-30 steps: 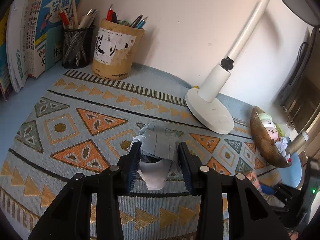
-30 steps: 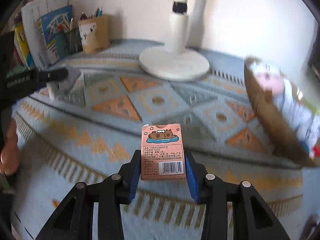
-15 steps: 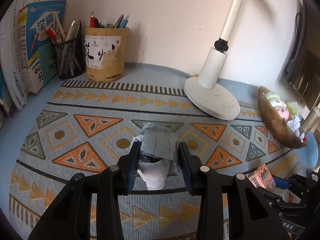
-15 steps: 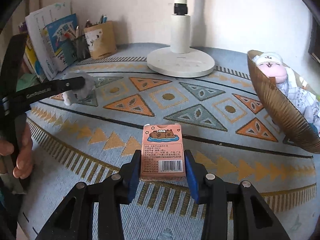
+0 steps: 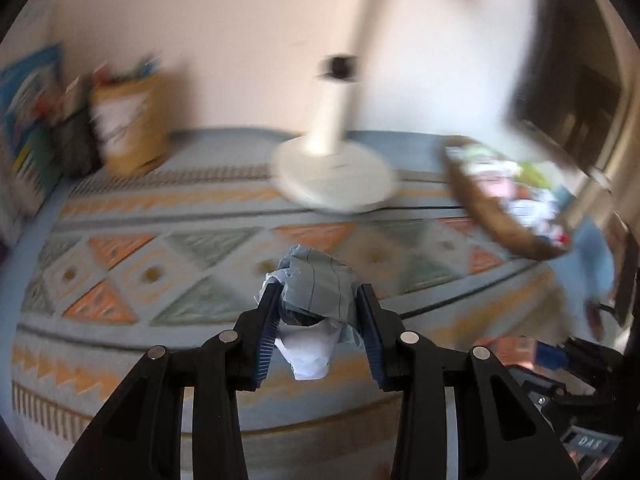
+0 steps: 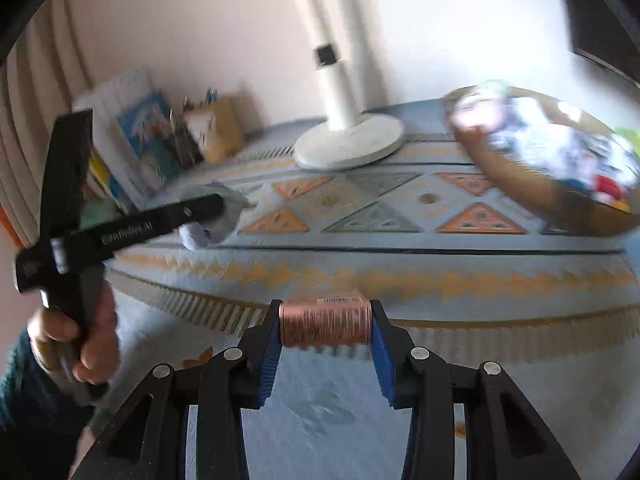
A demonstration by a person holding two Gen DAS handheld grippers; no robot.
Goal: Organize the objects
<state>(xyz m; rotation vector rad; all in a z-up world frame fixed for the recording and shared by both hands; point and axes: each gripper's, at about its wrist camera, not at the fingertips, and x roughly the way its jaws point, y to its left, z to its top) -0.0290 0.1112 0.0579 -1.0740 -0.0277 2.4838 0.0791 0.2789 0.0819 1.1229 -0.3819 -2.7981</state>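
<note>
My left gripper (image 5: pixel 316 304) is shut on a crumpled ball of grey-blue and white paper (image 5: pixel 316 284), held above the patterned mat (image 5: pixel 168 248). From the right wrist view the same left gripper (image 6: pixel 216 208) shows at the left with the paper ball (image 6: pixel 208 228) in it, a hand (image 6: pixel 84 344) on its handle. My right gripper (image 6: pixel 325 322) is shut on a small pink card box (image 6: pixel 325 320), tilted so only its blurred top face shows, near the mat's front edge. A brown woven basket (image 6: pixel 520 184) with toys and packets sits at the right, and is seen as the basket (image 5: pixel 492 216).
A white desk lamp base (image 5: pixel 336 176) stands at the back centre; the lamp base (image 6: pixel 348 140) also appears in the right wrist view. A cardboard pen holder (image 5: pixel 128 128), a dark mesh pen cup (image 5: pixel 74 148) and upright books (image 5: pixel 24 120) line the back left. Both views are motion-blurred.
Both grippers have swung to the right and risen, each keeping its object. The pink box has tipped away so its printed face is hidden. The basket now looms nearer in both views.
</note>
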